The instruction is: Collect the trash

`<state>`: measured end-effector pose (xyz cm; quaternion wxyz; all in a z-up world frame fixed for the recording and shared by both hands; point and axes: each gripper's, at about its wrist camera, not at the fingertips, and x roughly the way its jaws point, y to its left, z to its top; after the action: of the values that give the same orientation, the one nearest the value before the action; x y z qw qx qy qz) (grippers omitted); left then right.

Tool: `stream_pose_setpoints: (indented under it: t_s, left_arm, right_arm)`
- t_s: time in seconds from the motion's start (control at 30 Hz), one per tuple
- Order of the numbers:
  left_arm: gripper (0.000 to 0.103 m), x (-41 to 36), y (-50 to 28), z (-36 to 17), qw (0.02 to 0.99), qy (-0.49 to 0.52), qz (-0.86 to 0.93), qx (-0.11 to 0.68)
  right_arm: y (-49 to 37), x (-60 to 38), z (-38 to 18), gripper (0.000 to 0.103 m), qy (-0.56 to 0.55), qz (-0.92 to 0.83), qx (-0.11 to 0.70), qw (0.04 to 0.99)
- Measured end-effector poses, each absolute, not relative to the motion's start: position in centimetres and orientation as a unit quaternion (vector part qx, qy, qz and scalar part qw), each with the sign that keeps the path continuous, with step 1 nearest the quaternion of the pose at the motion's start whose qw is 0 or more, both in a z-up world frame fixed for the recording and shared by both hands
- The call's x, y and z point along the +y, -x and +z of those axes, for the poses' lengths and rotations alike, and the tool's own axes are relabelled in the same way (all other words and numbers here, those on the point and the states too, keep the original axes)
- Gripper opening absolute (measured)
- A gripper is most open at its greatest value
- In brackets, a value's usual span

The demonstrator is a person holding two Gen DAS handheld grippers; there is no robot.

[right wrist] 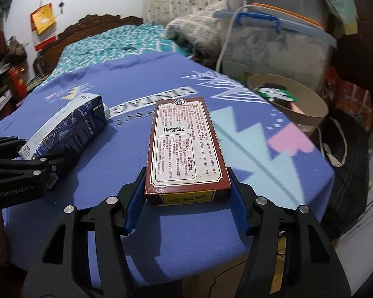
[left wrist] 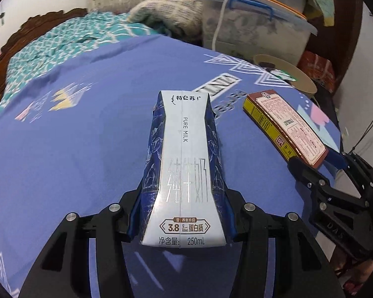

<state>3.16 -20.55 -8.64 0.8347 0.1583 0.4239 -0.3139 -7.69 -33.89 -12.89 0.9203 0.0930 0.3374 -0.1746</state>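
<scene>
My left gripper (left wrist: 182,213) is shut on a blue-and-white 250 mL milk carton (left wrist: 184,164) that lies flat, pointing away over the blue patterned tablecloth (left wrist: 87,149). My right gripper (right wrist: 186,193) is shut on the near end of a flat brown-and-cream box (right wrist: 185,144) with yellow sides. In the left wrist view the box (left wrist: 286,124) and the right gripper (left wrist: 318,171) lie to the right. In the right wrist view the carton (right wrist: 67,129) and the left gripper (right wrist: 32,166) lie to the left.
A tan round bin (right wrist: 293,101) with wrappers inside stands past the table's far right edge; it also shows in the left wrist view (left wrist: 286,72). A lidded plastic storage tub (right wrist: 273,42) and a bed with a teal cover (right wrist: 107,44) lie behind the table.
</scene>
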Motion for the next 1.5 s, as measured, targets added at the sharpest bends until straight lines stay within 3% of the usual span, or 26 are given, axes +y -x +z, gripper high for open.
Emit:
stream_pose_setpoints:
  t_s: [0.4, 1.5]
  left_arm:
    - [0.048, -27.7, -4.4, -9.3, 0.819, -0.187, -0.349, 0.414]
    - [0.048, -25.5, -4.1, -9.3, 0.824, -0.189, -0.342, 0.411]
  right_arm:
    - [6.8, -36.0, -13.2, 0.062, -0.091, -0.196, 0.334, 0.917]
    - [5.8, -36.0, -13.3, 0.076, -0.098, -0.225, 0.342, 0.907]
